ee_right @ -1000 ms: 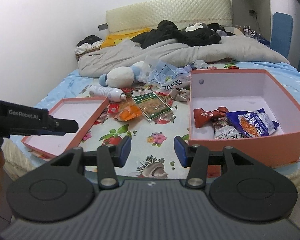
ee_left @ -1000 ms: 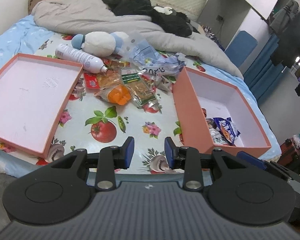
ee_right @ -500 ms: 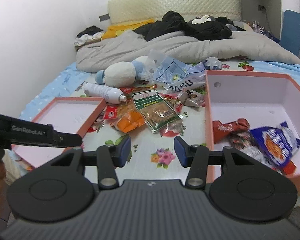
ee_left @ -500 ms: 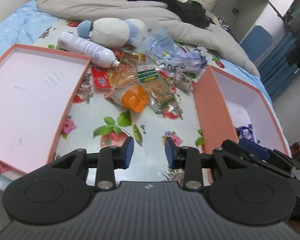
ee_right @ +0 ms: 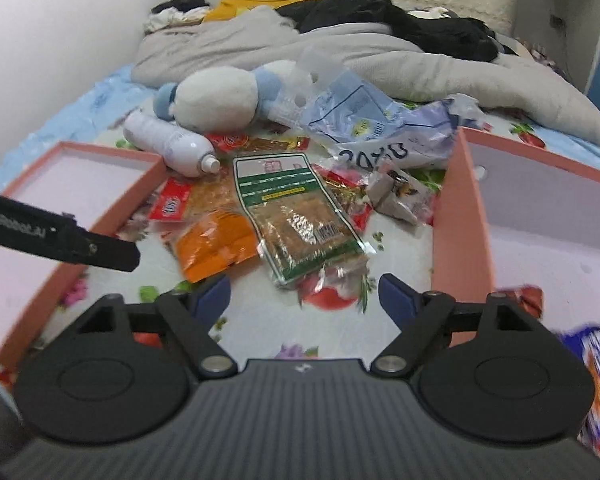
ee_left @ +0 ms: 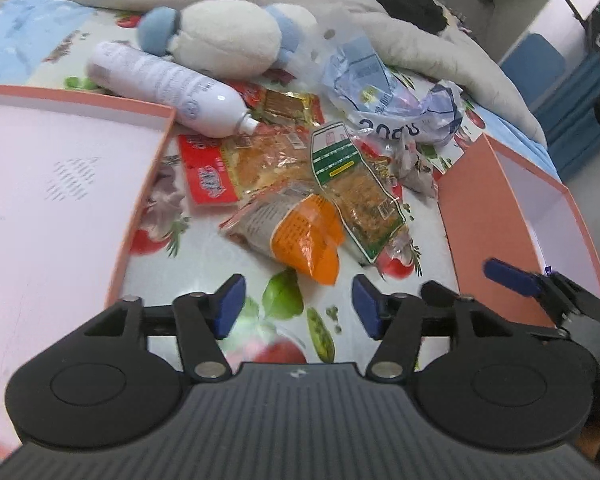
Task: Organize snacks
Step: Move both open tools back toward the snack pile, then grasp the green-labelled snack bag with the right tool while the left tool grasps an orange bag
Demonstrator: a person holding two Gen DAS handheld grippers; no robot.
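Both tongs, left (ee_left: pixel 298 300) and right (ee_right: pixel 304 296), just opened, empty; reaching step; next, close on orange packet (ee_left: pixel 304 236) at twelve o'clock.

Centre frame, an orange snack packet (ee_left: pixel 306 236) lies flat on the fruit-print sheet, its corner tucked under a long green-and-white packet (ee_left: pixel 356 188) of brown crisps angled up-left. Behind them, a red-edged packet (ee_left: pixel 236 168) lies flat, partly covered. At the right edge stands the deep orange box (ee_right: pixel 456 232), a red wrapper (ee_right: pixel 524 296) and a blue packet (ee_right: pixel 596 364) inside; at left lies its shallow lid (ee_left: pixel 140 200).
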